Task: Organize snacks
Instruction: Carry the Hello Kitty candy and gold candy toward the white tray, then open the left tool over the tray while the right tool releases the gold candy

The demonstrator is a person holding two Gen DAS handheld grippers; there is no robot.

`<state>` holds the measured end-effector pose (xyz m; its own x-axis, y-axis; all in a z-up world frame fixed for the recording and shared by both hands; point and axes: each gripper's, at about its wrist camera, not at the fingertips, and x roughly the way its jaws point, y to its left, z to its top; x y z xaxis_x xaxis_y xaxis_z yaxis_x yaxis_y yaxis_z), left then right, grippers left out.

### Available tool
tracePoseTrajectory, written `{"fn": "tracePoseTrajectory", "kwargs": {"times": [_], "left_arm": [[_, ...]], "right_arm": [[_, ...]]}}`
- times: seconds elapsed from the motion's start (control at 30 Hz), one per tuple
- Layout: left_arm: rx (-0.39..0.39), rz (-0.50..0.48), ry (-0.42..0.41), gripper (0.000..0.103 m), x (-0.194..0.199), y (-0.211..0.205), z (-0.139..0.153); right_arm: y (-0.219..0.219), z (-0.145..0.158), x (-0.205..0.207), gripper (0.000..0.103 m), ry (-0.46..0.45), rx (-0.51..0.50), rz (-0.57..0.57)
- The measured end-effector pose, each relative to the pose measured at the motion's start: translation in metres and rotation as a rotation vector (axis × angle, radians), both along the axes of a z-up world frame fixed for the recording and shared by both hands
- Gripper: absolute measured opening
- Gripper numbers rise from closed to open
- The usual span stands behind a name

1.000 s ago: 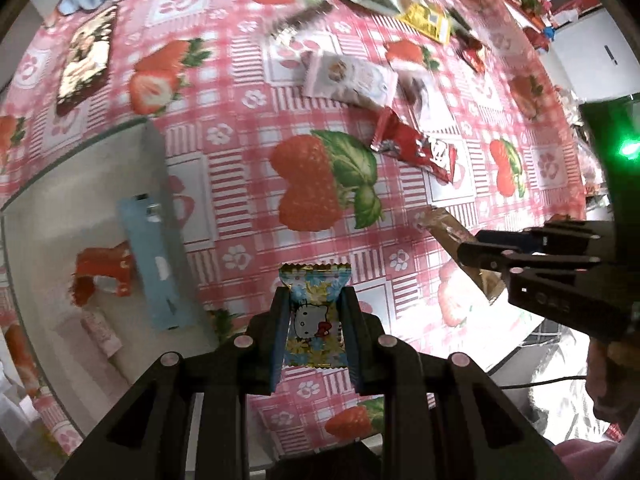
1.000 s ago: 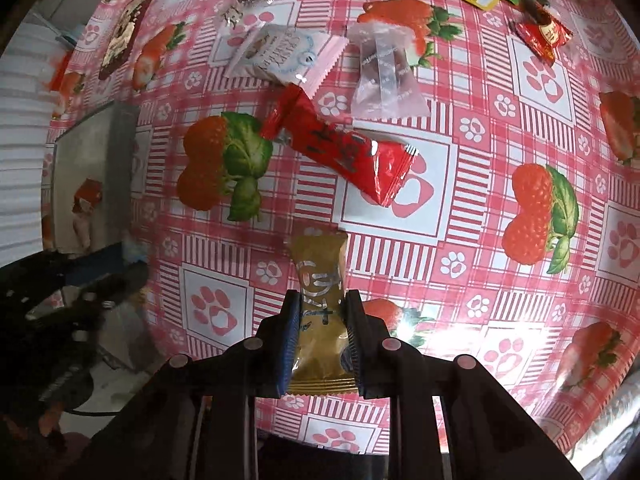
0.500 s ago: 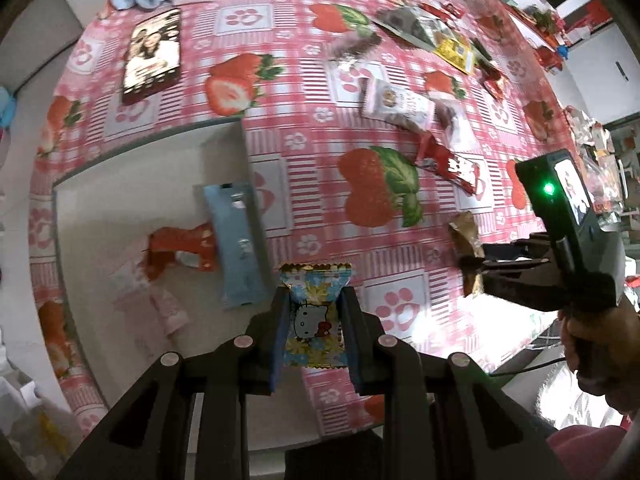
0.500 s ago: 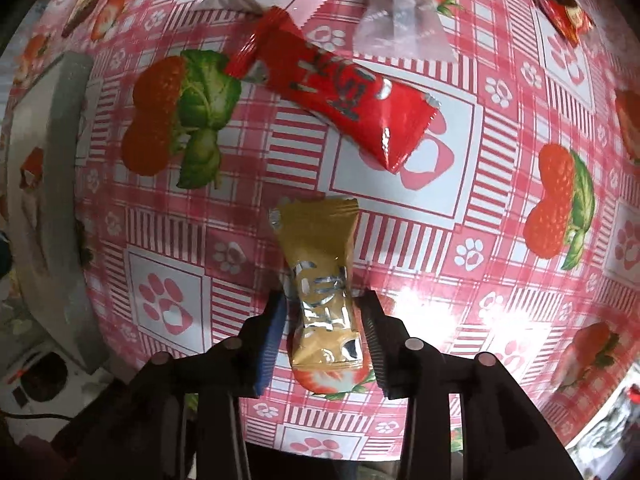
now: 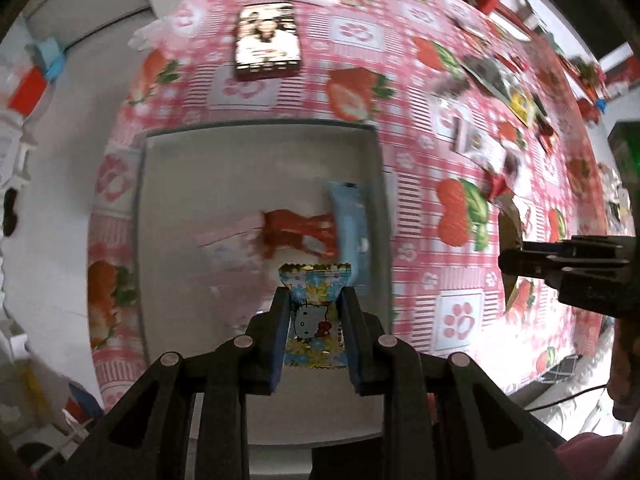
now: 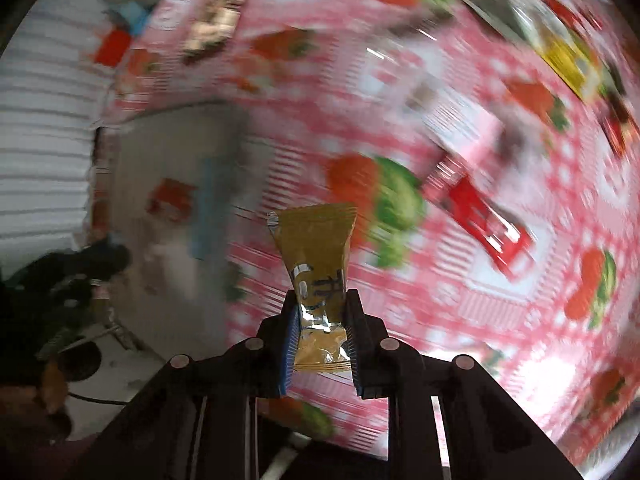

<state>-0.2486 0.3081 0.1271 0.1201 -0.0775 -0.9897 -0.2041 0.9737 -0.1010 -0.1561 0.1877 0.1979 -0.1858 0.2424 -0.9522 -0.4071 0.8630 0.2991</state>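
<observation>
My left gripper point(image 5: 314, 300) is shut on a blue Hello Kitty candy packet point(image 5: 314, 316) and holds it above the grey tray point(image 5: 260, 148). In the tray lie a light blue bar point(image 5: 349, 224), a red wrapper point(image 5: 296, 232) and a pale pink packet point(image 5: 228, 236). My right gripper point(image 6: 321, 304) is shut on a gold snack packet point(image 6: 316, 248), lifted above the tablecloth right of the tray point(image 6: 160, 152). It shows in the left wrist view point(image 5: 510, 256) at the right, beside the tray. The right wrist view is blurred.
On the strawberry tablecloth point(image 5: 420, 80) lie a red bar point(image 6: 486, 224), a pink-white packet point(image 5: 478, 142), a yellow packet point(image 5: 522, 106) and more snacks at the far right. A photo-printed box point(image 5: 267, 40) lies beyond the tray. The table's front edge is close.
My left gripper carried the Hello Kitty packet left until it hangs over the tray. My right gripper closed on the gold packet, lifted it off the cloth and swung left towards the tray.
</observation>
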Motion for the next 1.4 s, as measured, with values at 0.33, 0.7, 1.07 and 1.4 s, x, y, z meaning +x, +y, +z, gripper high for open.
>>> {"fn": "tracePoseTrajectory", "kwargs": {"times": [0.33, 0.7, 1.07, 1.4], "left_arm": [[-0.01, 0.043, 0.036, 0.028, -0.028, 0.03, -0.011], [-0.021, 0.03, 0.13, 0.028, -0.056, 0.031, -0.039], [-0.009, 0.013, 0.158, 0.028, -0.051, 0.024, -0.048], [0.041, 0.048, 0.162, 0.074, -0.045, 0.023, -0.049]], "right_arm": [[0.067, -0.002, -0.046, 0.023, 0.031, 0.074, 0.176], [0.093, -0.058, -0.102, 0.023, 0.136, 0.029, 0.306], [0.107, -0.082, -0.103, 0.023, 0.161, 0.018, 0.304], [0.102, -0.082, -0.098, 0.024, 0.148, 0.007, 0.296]]}}
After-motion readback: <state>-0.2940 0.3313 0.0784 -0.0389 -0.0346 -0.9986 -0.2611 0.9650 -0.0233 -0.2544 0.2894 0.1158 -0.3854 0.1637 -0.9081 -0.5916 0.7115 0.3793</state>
